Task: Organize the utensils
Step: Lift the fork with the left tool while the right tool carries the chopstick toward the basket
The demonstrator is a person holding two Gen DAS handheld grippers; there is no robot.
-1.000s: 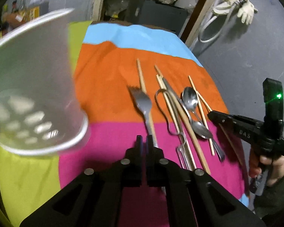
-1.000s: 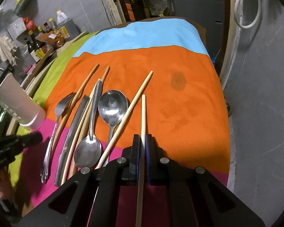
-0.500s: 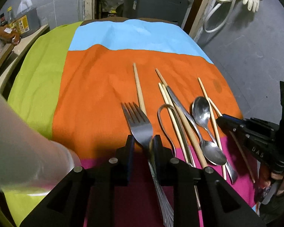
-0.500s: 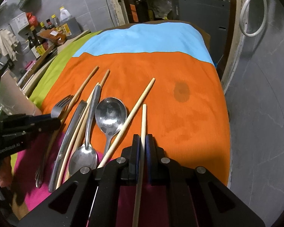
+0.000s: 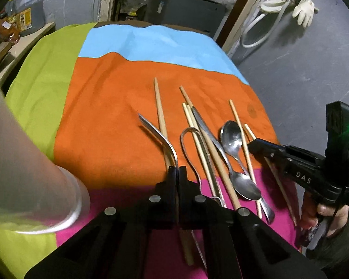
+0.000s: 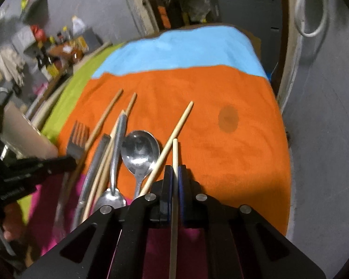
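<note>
At the right of the frame, white letters "DAS" stand on the black body of the right gripper [image 5: 258,145]; nothing else is legible.

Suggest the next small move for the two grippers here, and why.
Probably carry the fork over to the white holder at the left. The left gripper has its jaws shut on the fork, now tilted up off the cloth, while the right gripper already clamps a chopstick.

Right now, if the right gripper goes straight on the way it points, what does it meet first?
Probably bare orange cloth. The right gripper is shut on a chopstick, whose tip leads; nothing else lies ahead, though depth is unclear.
</note>
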